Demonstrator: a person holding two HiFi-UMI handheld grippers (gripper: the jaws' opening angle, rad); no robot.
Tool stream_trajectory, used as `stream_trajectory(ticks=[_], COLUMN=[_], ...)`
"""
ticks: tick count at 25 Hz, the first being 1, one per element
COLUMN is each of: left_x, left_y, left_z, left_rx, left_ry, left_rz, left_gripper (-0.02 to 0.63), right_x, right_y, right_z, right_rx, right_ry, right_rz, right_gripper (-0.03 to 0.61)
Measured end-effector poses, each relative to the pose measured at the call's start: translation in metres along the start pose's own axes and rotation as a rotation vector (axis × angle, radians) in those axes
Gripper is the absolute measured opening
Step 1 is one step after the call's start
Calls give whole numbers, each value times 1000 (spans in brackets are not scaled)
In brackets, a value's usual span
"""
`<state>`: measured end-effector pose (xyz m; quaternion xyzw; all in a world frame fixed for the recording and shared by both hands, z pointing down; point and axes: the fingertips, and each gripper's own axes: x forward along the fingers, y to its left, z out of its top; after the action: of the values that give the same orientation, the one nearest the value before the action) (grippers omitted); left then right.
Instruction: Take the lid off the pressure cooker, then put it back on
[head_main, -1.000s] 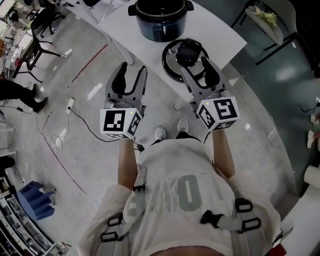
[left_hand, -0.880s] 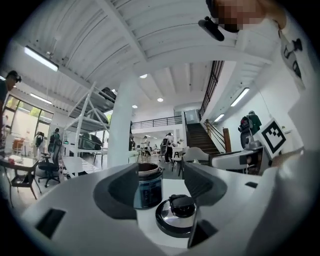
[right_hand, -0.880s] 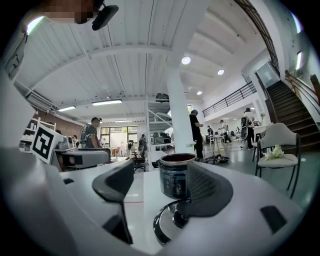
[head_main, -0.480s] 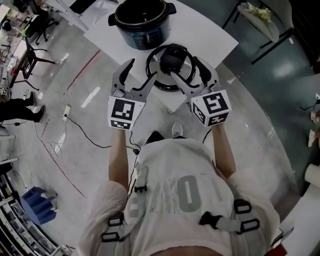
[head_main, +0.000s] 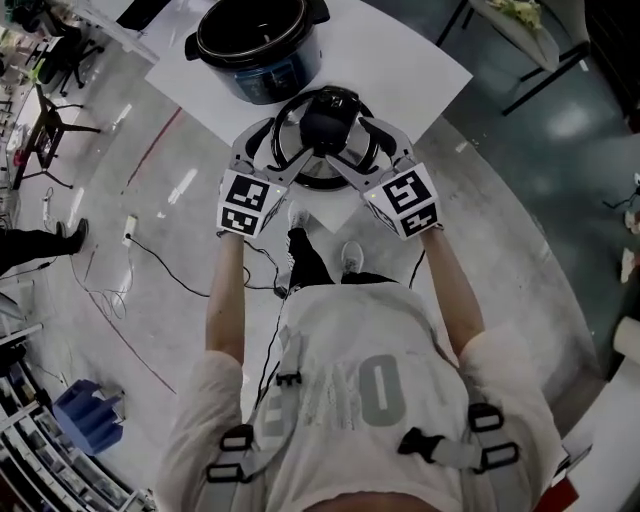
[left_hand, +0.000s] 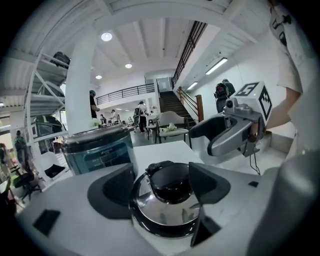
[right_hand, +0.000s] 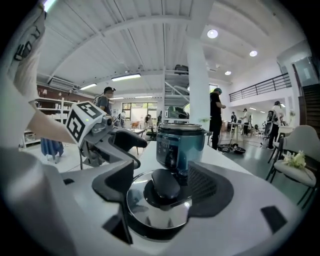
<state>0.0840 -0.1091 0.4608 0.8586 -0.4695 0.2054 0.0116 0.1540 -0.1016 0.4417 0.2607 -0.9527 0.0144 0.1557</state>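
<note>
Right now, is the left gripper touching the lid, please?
Cannot tell. In the left gripper view, the left gripper is opening its jaws on either side of the handle of the lid, and they overlap its steel. Neither gap nor contact shows plainly.

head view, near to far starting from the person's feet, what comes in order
shoes → lid → pot
</note>
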Motion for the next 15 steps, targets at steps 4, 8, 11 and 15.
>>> stream_trajectory(ticks=[4,8,11,15], left_x=[26,50,60,68], left_y=[-6,-8,-5,-5], left_z=[-29,-45,-56,-68], left_rx=[10,21,34,35], left_ry=[74,114,145,186], left_rz=[-129,-217,-239,-281], left_gripper=[330,330,330,327], right_x=[24,44,53,62], right_y=[-7,-16,-22,-20], right_z=[-33,-64,-79,-90], right_rx=[6,0,-3,28], right_ry=[81,166,203,228], right_rz=[40,57,56,81], right_gripper=[328,324,317,295])
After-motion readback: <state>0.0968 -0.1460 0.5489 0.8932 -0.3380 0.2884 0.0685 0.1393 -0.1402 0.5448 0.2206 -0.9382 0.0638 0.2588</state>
